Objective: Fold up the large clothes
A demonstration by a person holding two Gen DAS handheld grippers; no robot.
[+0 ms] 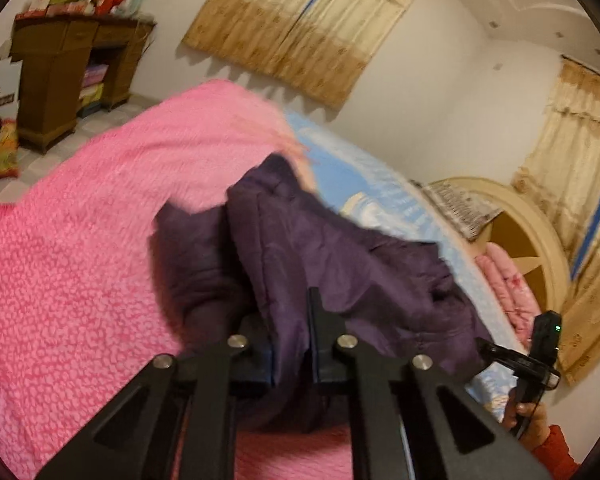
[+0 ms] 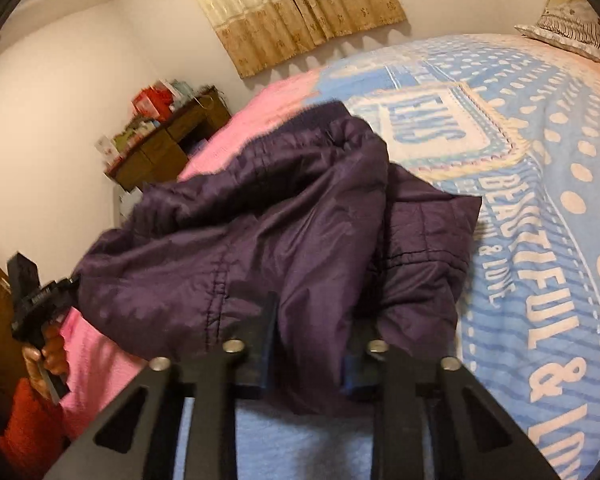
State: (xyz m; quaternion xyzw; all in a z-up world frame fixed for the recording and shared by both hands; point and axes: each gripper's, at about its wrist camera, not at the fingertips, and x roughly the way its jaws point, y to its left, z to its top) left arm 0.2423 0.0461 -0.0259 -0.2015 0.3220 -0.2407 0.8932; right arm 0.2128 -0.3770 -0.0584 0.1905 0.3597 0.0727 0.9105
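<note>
A dark purple padded jacket (image 1: pixel 340 264) hangs bunched between my two grippers above the bed; it also shows in the right wrist view (image 2: pixel 260 232). My left gripper (image 1: pixel 288 320) is shut on one edge of the jacket. My right gripper (image 2: pixel 320 328) is shut on another edge of it. In the left wrist view the right gripper (image 1: pixel 536 356) appears at the far right, held by a hand in a red sleeve. In the right wrist view the left gripper (image 2: pixel 36 300) appears at the far left. The jacket's lower part is hidden behind the fingers.
The bed carries a pink blanket (image 1: pixel 100 240) and a blue patterned cover (image 2: pixel 540 200). A pillow (image 2: pixel 572 32) lies at its head, by a cream headboard (image 1: pixel 532 232). A brown wooden desk (image 1: pixel 68 64) piled with items stands by the wall. Curtains (image 1: pixel 300 20) hang behind.
</note>
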